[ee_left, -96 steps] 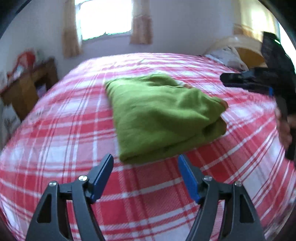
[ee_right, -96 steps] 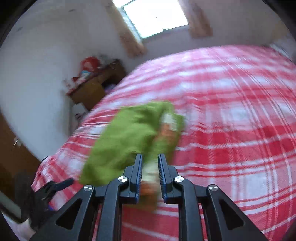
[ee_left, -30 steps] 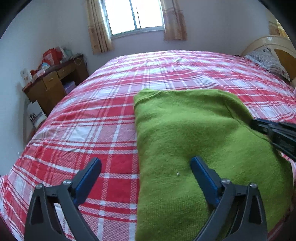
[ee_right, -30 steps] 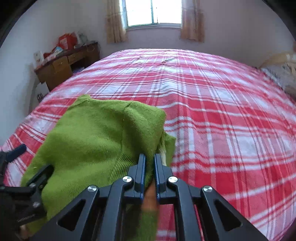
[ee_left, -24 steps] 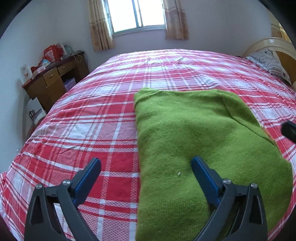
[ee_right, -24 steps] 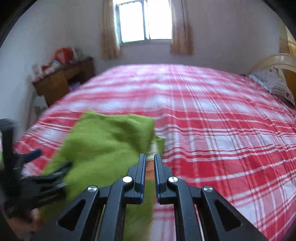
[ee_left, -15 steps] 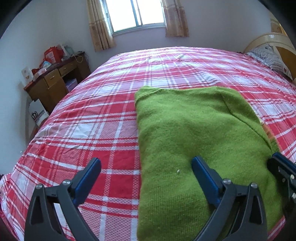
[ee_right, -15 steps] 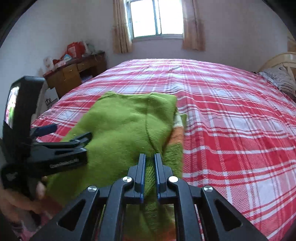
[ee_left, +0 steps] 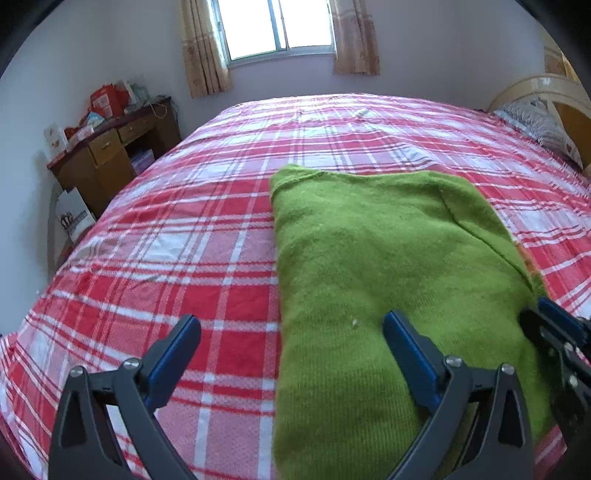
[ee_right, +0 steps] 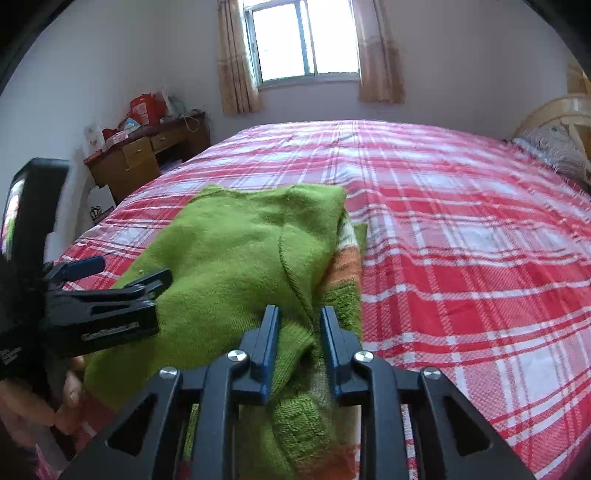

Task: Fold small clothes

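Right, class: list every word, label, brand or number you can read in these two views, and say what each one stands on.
Nothing can be read for sure.
Left gripper: raised lettering on its side, too blurred.
White bag by the desk: a dark print, too small.
Red packets on the desk: print too small.
Green sweater and plaid bedspread: no text.

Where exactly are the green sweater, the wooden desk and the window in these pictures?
green sweater [ee_left: 388, 251]: left wrist view, middle of its folded top surface.
wooden desk [ee_right: 147, 157]: right wrist view, its drawer front.
window [ee_left: 277, 27]: left wrist view, the bright glass pane.
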